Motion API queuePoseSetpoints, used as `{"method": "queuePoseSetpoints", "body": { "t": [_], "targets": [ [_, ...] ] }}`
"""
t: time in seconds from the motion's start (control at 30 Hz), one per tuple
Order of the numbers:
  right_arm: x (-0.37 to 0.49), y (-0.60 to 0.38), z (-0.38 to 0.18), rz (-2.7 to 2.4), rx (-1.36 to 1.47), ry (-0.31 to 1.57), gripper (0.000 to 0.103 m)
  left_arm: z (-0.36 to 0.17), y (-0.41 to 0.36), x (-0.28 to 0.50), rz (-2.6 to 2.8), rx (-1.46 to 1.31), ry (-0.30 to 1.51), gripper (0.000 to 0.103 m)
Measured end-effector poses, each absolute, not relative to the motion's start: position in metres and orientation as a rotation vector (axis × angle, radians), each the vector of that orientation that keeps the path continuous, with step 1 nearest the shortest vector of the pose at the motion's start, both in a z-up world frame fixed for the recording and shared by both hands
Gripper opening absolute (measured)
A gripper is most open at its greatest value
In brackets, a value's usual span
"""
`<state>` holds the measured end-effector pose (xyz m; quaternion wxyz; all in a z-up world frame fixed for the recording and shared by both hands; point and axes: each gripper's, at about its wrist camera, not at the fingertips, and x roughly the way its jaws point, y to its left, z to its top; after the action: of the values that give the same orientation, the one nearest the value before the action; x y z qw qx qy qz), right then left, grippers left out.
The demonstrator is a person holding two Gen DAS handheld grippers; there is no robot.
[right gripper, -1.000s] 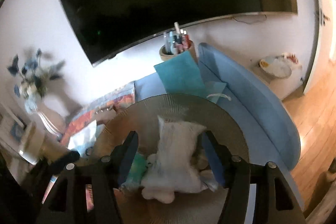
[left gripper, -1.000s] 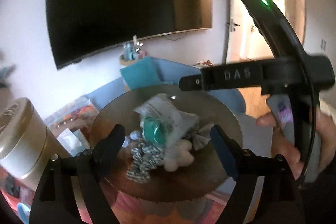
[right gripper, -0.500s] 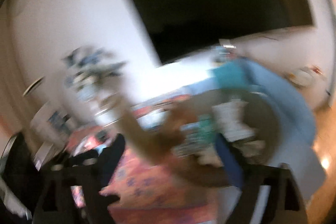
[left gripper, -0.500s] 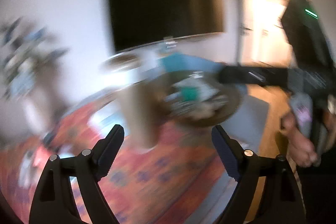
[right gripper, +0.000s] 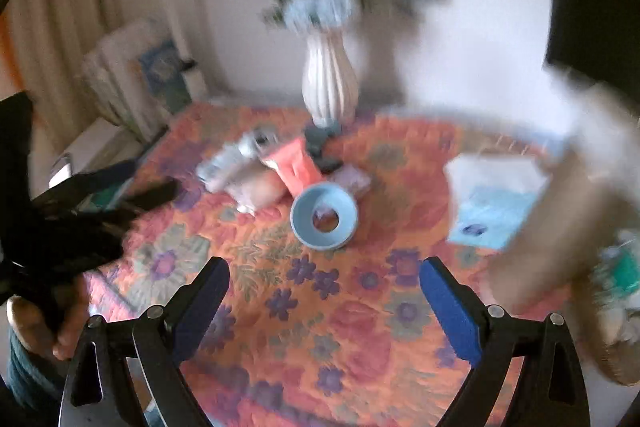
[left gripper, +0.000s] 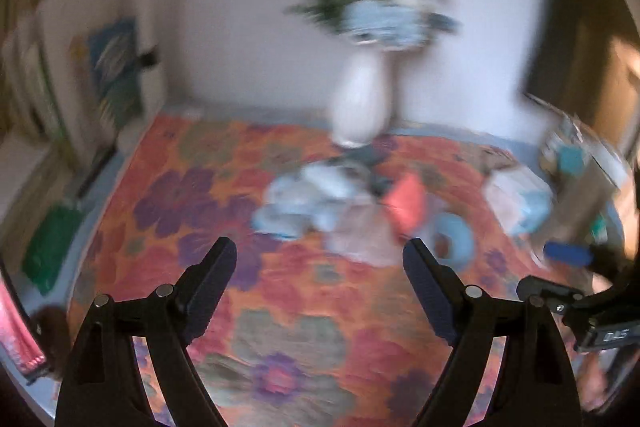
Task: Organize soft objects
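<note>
Both views are blurred by motion. A heap of soft items lies on a flowered orange rug (right gripper: pixel 340 307): a light blue cloth (left gripper: pixel 304 203), a coral pink piece (right gripper: pixel 294 165), a pale pink bundle (right gripper: pixel 256 187) and a light blue ring (right gripper: pixel 324 221). My left gripper (left gripper: pixel 320 279) is open and empty, above the rug in front of the heap. My right gripper (right gripper: pixel 324 295) is open and empty, short of the ring. The left gripper also shows at the left edge of the right wrist view (right gripper: pixel 80 211).
A white ribbed vase (right gripper: pixel 330 83) with blue flowers stands behind the heap by the wall. A flat packet with a light blue label (right gripper: pixel 496 203) lies at the right. The round table's edge (right gripper: pixel 608 267), with soft items on it, fills the far right. A green item (left gripper: pixel 48 247) lies left.
Both grippers have swung left, away from the round table with its pile of soft items, and now face the rug and the vase. Both stay open and empty.
</note>
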<state>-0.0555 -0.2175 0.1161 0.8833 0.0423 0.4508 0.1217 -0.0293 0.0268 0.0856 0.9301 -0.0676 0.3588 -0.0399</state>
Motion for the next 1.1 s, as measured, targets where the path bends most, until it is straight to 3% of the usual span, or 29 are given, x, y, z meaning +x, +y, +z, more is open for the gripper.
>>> {"method": "queuePoseSetpoints", "body": {
  "t": [0.13,0.3,0.67,1.1],
  "targets": [
    [-0.035,-0.209,0.084,0.264,0.069,0.874,0.095,0.055,0.058,-0.008,-0.04,-0.205,0.766,0.084],
    [-0.022,-0.196,0.053,0.219,0.034,0.931,0.095,0.012,0.063,0.007,-0.029,-0.264,0.828,0.084],
    [-0.013,-0.218,0.039,0.127,0.126,0.986,0.096,0.014,0.051,0.0,-0.015,-0.197,0.804,0.087],
    [-0.015,-0.203,0.037,0.094,0.024,0.987,0.096,0.014,0.05,-0.001,-0.038,-0.187,0.8,0.09]
  ]
}}
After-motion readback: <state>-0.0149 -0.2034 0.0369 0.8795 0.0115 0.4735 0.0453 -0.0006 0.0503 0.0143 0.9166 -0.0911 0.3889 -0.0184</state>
